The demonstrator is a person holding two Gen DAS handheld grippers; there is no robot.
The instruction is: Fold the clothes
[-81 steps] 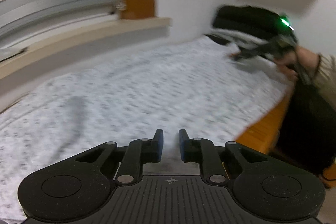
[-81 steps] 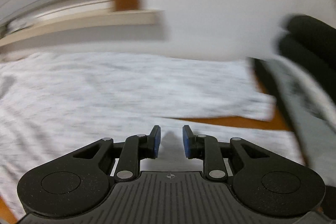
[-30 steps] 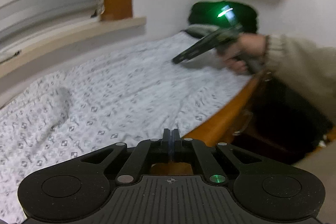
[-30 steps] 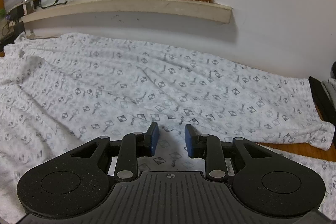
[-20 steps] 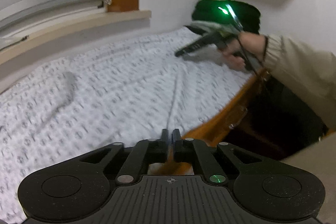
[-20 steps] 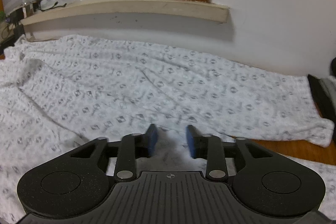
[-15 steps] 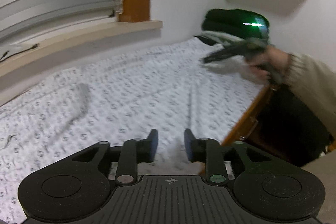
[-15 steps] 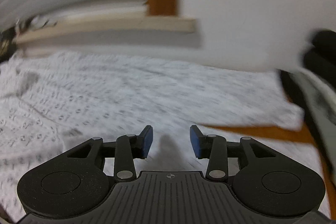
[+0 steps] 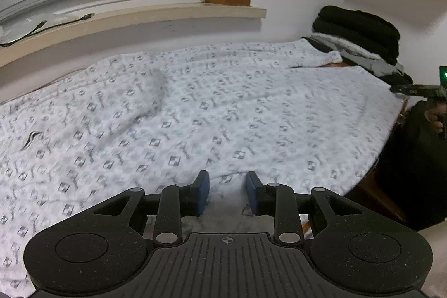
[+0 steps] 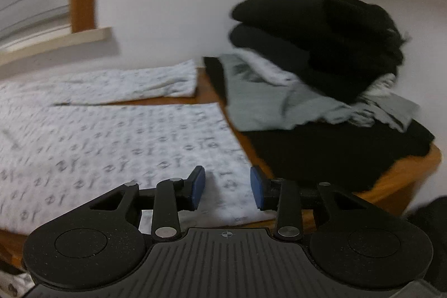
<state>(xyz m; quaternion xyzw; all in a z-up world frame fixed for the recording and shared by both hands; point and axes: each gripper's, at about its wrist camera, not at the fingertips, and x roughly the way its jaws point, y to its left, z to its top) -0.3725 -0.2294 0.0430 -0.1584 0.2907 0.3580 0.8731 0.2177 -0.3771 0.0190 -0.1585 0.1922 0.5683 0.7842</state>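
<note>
Hovering with nothing between their pads, the left hand-held gripper (image 9: 227, 193) is parted and the right hand-held gripper (image 10: 227, 192) is closing over the patterned garment (image 9: 195, 113) spread on the desk (image 10: 402, 172) — risking pinching only one layer and dragging it crooked.

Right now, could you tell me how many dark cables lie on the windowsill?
2: both cables on the windowsill at far left, one beside the other; more may be hidden.

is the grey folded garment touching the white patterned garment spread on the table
Apart. The right wrist view shows a strip of bare wooden table between the grey folded garment in the pile and the edge of the white patterned garment.
</note>
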